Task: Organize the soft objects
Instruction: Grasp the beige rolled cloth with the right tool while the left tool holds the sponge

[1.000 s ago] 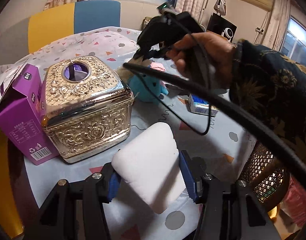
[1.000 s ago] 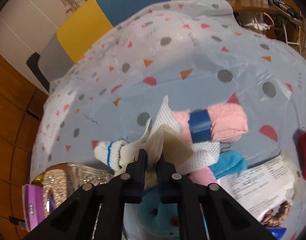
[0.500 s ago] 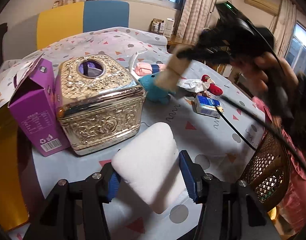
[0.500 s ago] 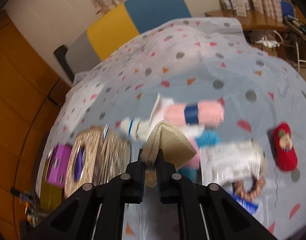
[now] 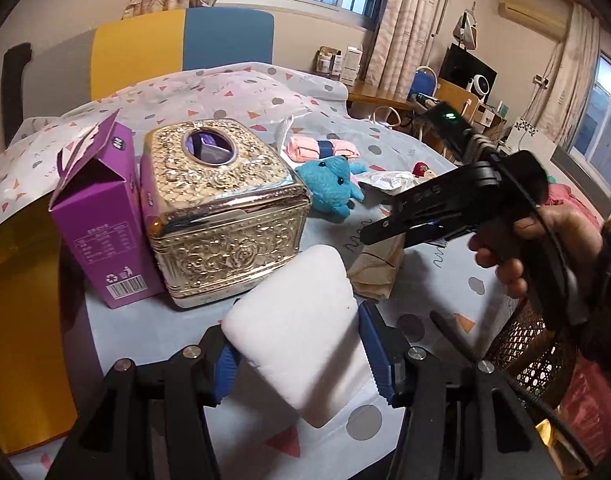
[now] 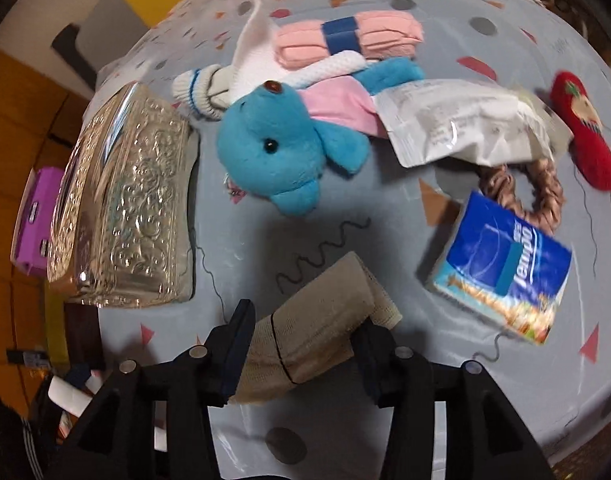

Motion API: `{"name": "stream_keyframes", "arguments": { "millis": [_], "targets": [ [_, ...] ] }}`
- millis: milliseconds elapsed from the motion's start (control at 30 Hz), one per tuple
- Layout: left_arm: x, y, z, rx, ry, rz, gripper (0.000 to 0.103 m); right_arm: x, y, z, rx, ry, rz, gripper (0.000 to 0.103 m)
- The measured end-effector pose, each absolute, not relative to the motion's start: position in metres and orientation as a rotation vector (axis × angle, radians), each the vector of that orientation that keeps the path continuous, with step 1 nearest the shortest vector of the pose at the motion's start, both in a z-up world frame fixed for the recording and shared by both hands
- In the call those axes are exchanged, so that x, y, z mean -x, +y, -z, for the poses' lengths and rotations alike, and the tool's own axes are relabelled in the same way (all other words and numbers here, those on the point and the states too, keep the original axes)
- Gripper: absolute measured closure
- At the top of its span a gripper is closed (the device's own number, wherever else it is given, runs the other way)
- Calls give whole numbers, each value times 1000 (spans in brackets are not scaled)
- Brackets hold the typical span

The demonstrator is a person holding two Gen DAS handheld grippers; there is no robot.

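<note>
A: Where's your beige cloth roll [image 6: 321, 320]?

B: On the table [image 6: 385, 208], between your right gripper [image 6: 301, 344]'s opening jaws, slanting across them. Left gripper [image 5: 301, 356] clamps the white sponge [image 5: 301, 328].

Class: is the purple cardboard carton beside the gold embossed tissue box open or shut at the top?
Open. The purple cardboard carton's top flaps stand up and its dark interior shows, beside the gold embossed tissue box.

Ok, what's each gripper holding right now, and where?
Left gripper: white foam block, pinched across its near end. Right gripper: opening, so the beige folded cloth lies loose between its fingers.
</note>
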State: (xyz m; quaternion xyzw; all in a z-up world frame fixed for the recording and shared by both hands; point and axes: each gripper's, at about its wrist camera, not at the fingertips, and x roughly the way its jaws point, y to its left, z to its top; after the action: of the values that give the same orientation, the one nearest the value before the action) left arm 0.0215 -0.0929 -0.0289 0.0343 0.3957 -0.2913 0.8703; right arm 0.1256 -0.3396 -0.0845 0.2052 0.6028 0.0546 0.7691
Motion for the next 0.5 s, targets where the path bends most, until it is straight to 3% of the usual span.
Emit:
{"name": "stream_keyframes", "arguments": {
  "millis": [167,500],
  "targets": [
    [-23,-89,30,-65,831,597,47,-102,-351,70,-569,1233,-75,46],
    [-22,-83,26,-61,822,570,47,-83,-358,96,-686,1165,12,45]
  ]
}}
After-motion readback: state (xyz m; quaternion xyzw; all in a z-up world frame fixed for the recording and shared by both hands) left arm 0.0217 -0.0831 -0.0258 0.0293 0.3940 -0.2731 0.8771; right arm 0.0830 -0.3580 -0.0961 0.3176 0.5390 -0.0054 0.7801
